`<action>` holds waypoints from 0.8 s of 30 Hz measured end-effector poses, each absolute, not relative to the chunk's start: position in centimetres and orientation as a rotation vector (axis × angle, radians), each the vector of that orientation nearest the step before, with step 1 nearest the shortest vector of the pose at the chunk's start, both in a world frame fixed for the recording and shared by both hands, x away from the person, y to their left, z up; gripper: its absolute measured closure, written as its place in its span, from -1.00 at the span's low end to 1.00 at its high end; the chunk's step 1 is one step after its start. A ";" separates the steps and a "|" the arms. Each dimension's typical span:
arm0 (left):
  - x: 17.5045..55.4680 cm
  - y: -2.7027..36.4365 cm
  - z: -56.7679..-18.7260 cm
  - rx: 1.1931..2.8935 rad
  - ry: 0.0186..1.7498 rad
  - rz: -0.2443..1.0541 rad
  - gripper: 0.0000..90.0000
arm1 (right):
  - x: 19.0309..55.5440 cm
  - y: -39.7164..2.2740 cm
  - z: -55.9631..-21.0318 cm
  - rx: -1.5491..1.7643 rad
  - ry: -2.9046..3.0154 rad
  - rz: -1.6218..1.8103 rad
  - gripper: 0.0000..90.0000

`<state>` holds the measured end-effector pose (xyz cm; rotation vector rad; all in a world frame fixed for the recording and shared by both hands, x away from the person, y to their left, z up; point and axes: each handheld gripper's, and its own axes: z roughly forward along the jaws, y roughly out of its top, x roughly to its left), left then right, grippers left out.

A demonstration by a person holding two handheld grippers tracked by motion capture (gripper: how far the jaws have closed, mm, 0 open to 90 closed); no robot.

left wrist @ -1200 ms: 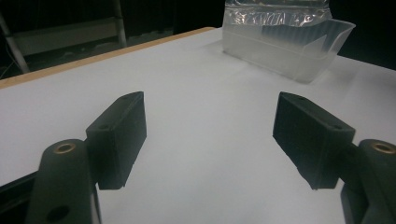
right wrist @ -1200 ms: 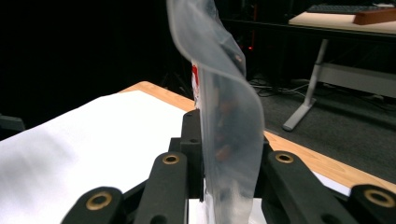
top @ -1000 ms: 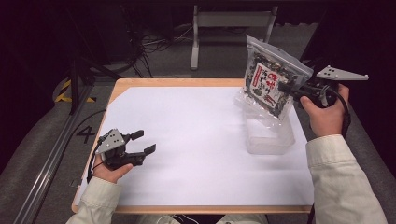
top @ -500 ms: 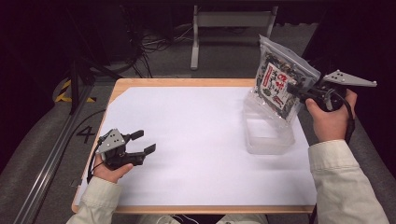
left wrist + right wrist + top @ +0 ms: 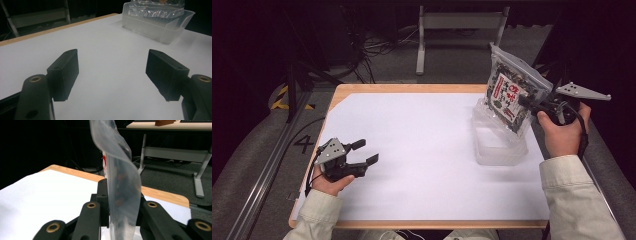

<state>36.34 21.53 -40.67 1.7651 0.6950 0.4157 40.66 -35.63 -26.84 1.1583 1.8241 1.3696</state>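
Hanging above the clear rectangular plastic tub (image 5: 499, 145), the transparent printed snack pouch with dark contents (image 5: 510, 95) is clamped between the closed jaws of the right gripper (image 5: 532, 103), which grips its edge; the pouch (image 5: 118, 182) rises upright from those jaws. Judged from this, pick-up is done; lowering into the tub (image 5: 160, 25) and release remain. Its lower end sits at the tub's rim, contact unclear. Left gripper (image 5: 362, 156) rests well apart on the white table sheet (image 5: 422, 150), jaws spread, empty
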 end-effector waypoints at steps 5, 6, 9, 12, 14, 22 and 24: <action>36.3 21.5 -40.7 1.762 0.705 0.412 -0.39 | 40.8 -35.8 -27.8 1.168 1.826 1.371 0.70; 36.3 21.5 -40.7 1.762 0.706 0.413 -0.39 | 40.8 -35.8 -27.9 1.171 1.824 1.374 0.70; 36.3 21.6 -40.7 1.767 0.706 0.411 -0.39 | 40.7 -36.0 -28.1 1.171 1.828 1.376 0.70; 36.4 21.5 -40.7 1.767 0.701 0.420 -0.39 | 40.7 -36.1 -28.4 1.177 1.837 1.367 0.70; 36.4 21.5 -40.7 1.768 0.703 0.420 -0.39 | 40.7 -36.2 -28.7 1.182 1.844 1.359 0.70; 36.3 21.6 -40.7 1.765 0.712 0.417 -0.39 | 41.0 -36.4 -29.8 1.187 1.861 1.345 0.70; 36.3 21.6 -40.7 1.765 0.712 0.417 -0.39 | 41.0 -36.3 -30.0 1.183 1.863 1.344 0.70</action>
